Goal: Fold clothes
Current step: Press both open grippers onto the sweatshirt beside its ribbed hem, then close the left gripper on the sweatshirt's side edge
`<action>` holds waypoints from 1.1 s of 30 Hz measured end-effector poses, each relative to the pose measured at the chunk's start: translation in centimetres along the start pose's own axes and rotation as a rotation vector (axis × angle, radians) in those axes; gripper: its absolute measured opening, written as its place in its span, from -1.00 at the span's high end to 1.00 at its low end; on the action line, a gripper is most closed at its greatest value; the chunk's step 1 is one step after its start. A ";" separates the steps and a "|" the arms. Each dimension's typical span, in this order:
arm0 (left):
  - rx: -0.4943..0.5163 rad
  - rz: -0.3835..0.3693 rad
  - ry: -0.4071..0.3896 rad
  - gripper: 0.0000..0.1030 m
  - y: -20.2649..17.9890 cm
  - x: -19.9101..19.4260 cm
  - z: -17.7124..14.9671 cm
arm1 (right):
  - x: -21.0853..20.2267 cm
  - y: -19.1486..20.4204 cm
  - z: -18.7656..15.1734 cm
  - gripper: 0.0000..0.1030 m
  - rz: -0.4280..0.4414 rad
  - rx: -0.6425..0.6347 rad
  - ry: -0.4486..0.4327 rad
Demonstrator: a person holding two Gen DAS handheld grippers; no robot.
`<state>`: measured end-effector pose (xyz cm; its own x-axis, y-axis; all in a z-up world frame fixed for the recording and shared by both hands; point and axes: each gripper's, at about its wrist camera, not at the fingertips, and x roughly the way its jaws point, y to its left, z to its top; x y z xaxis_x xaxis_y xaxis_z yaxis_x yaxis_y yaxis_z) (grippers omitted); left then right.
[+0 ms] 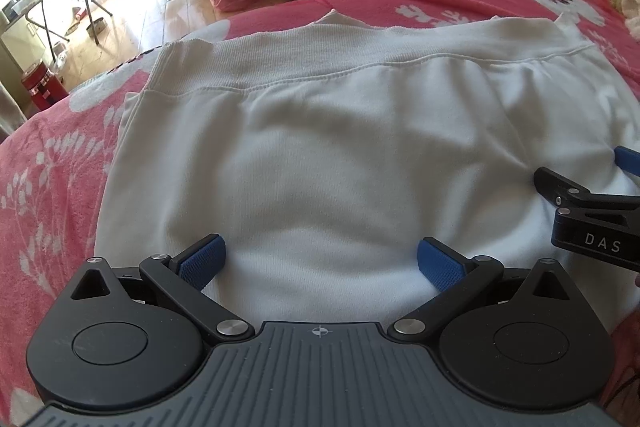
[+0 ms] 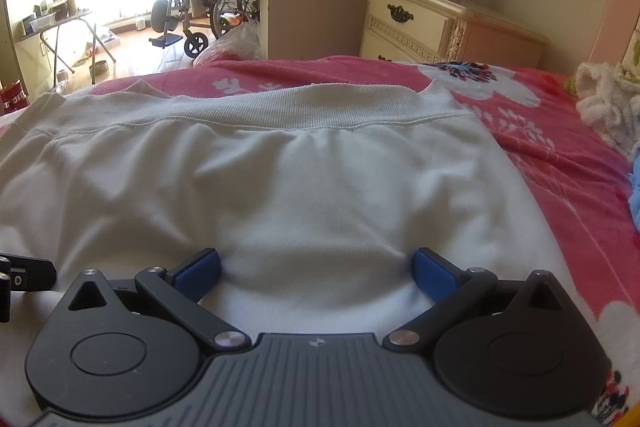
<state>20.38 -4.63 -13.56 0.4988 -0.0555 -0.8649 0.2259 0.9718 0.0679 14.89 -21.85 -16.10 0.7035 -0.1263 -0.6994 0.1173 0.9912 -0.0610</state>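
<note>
On floral bedspread, ribbed-hem white garment

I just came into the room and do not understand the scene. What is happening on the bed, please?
A person is folding clothes with a hand-held claw in each hand. A white garment lies spread on the pink floral bedspread, its ribbed band at the far side. The left claw and the right claw are both open over the garment's near edge, side by side. Neither grips the cloth yet.
</note>
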 end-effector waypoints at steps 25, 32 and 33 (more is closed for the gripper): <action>-0.300 -0.045 -0.121 -0.76 13.3 -2.2 -0.2 | 0.1 -0.1 0.0 -1.00 0.013 -0.013 0.000; -0.281 -0.121 -0.086 -0.22 14.5 -0.5 0.8 | 0.0 0.0 0.0 -1.00 0.011 -0.016 -0.002; -0.270 -0.122 -0.091 -0.22 14.6 -0.3 1.1 | 0.0 0.1 -0.1 -1.00 0.011 -0.016 -0.002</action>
<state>24.39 9.29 -11.77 0.5576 -0.1841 -0.8094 0.0647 0.9818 -0.1787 14.85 -21.78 -16.13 0.7059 -0.1158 -0.6987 0.0986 0.9930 -0.0649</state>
